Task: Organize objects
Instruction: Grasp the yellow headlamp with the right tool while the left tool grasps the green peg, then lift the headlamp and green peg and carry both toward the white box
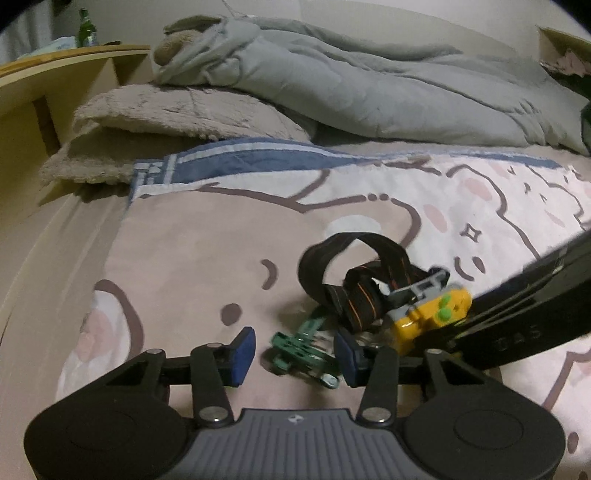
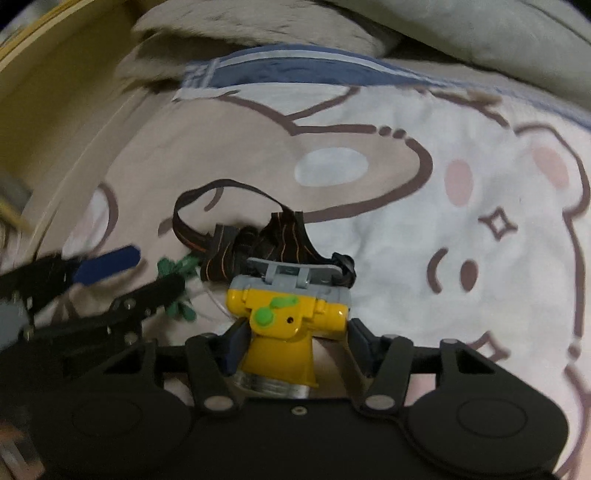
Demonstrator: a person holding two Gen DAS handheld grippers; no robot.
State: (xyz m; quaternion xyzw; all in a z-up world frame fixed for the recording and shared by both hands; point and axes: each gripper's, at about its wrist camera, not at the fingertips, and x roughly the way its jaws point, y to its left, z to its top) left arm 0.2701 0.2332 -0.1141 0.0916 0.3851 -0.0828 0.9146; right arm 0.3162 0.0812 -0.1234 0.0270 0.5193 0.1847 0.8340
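A yellow headlamp [image 2: 288, 321] with green buttons, a grey bracket and a black orange-striped strap [image 2: 258, 240] lies on the bear-print bed cover [image 2: 406, 184]. My right gripper [image 2: 295, 343] points down at it, its blue pads against both sides of the yellow body. Left of the headlamp [image 1: 432, 314] lies a small green plastic piece [image 1: 299, 343]. My left gripper [image 1: 295, 352] straddles that piece. One pad [image 1: 347, 354] is at its right edge, while the other pad [image 1: 243, 350] stands a little off its left side. The strap [image 1: 354, 273] loops behind both objects.
A folded beige fleece blanket [image 1: 177, 114] and a rumpled grey duvet [image 1: 369, 81] lie at the head of the bed. A wooden bedside shelf [image 1: 55, 74] with a green bottle [image 1: 86, 29] stands at the far left. The cover stretches off to the right.
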